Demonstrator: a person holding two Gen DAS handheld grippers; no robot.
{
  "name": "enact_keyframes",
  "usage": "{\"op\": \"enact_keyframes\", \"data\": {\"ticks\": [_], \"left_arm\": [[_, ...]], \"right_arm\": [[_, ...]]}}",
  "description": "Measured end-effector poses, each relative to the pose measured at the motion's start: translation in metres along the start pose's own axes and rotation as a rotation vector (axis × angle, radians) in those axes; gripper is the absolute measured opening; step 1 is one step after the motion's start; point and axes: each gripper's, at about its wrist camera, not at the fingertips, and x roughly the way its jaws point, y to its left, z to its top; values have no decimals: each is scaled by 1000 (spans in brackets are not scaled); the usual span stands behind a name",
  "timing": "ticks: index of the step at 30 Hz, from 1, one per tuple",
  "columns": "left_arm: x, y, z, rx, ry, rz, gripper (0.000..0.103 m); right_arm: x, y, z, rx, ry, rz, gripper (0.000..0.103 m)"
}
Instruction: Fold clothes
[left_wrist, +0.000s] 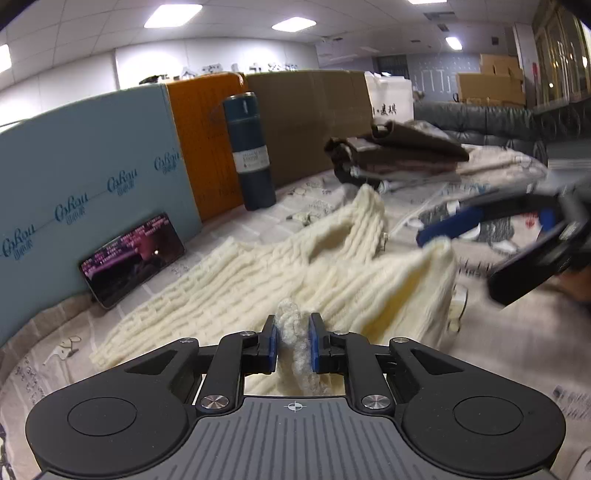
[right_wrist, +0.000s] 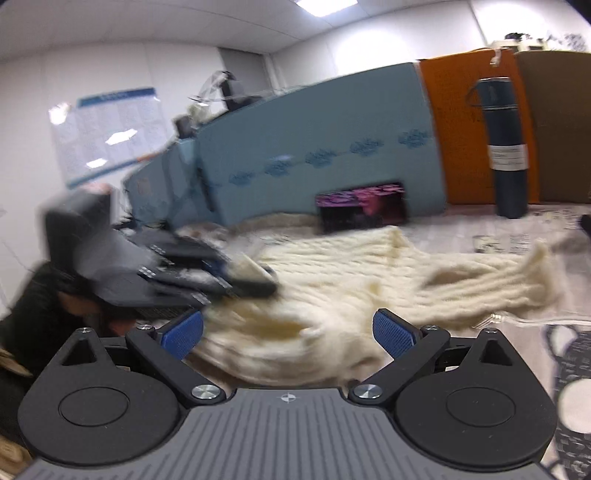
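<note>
Printed cloth (left_wrist: 498, 332) covers the surface in the left wrist view, where the left gripper (left_wrist: 293, 338) pinches a bunched edge of the cream knit (left_wrist: 258, 273); the right gripper (left_wrist: 491, 229) hovers far right. A flask (left_wrist: 249, 151) stands far left.

Right wrist view: the right gripper (right_wrist: 288, 332) has its fingers spread, empty, over the knit (right_wrist: 332, 280); left gripper (right_wrist: 207, 277) blurred at left.

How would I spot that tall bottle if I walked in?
Find the orange panel standing behind the table, between the blue and brown ones. The dark teal flask stands upright before it, the only tall cylinder there, wearing a pale label band.
</note>
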Motion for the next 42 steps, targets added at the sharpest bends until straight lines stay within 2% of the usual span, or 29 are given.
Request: {"op": "enact_keyframes", "data": {"ticks": [2, 4, 6, 8, 11, 12, 14, 16, 18, 20, 23, 26, 28, 30, 32, 34, 37, 39, 40, 42], "left_arm": [[-3, -2, -4, 18, -20, 17, 20], [-7, 1, -5, -4, -30, 11, 23], [-11, 4, -6, -41, -44, 6, 34], [-16, 7, -7, -83, -60, 2, 55], [-24, 11, -9, -147, -84, -3, 60], [-27, 12, -10, -168, -92, -5, 61], [-31, 15, -11, -206, -105, -9, 71], [-26, 16, -13, -216, -68, 41, 72], [-19, 17, -15, -225, -22, 104, 73], [-15, 21, -17, -248, -2, 108, 75], [-14, 22, -18, -249, 1, 119, 76], [-21, 19, -17, -233, -30, 123, 76], [-25, 19, -16, -238, -49, 121, 76], [-27, 19, -16, -241, -60, 123, 76], [-30, 19, -16, -244, -70, 126, 76], [-31, 20, -16, -252, -76, 127, 76], [-34, 22, -17, -268, -88, 133, 77], [-35, 23, -17, -273, -92, 132, 77], [-35, 24, -18, -275, -93, 132, 77], [-34, 24, -19, -280, -95, 129, 77]], "right_arm": [[5, 5, 2, -6, 2, 55, 99], [8, 9, 4, -27, 2, 54, 99], [8, 11, 7, -33, -8, 56, 99], [3, 9, 10, -22, -35, 69, 99], [-5, 10, 13, -29, -67, 101, 99], [-5, 11, 13, -34, -58, 126, 99], [3, 12, 9, -46, -4, 148, 99], [11, 13, 5, -57, 54, 166, 99], [26, 9, 0, -43, 134, 116, 99], [38, 5, -5, -17, 187, 90, 99], [30, 8, -2, -28, 162, 118, 99], [10, -3, 6, 20, 50, 142, 99], [-3, -18, 16, 47, -36, 48, 99], [-13, -40, 24, 66, -100, -120, 99], [-14, -67, 31, 100, -102, -311, 98], [-10, -95, 35, 122, -72, -432, 97], [-1, -129, 36, 163, -18, -472, 96], [7, -149, 33, 196, 9, -482, 90], [13, -156, 32, 218, 21, -484, 81], [18, -169, 28, 274, 42, -446, 76]]}}
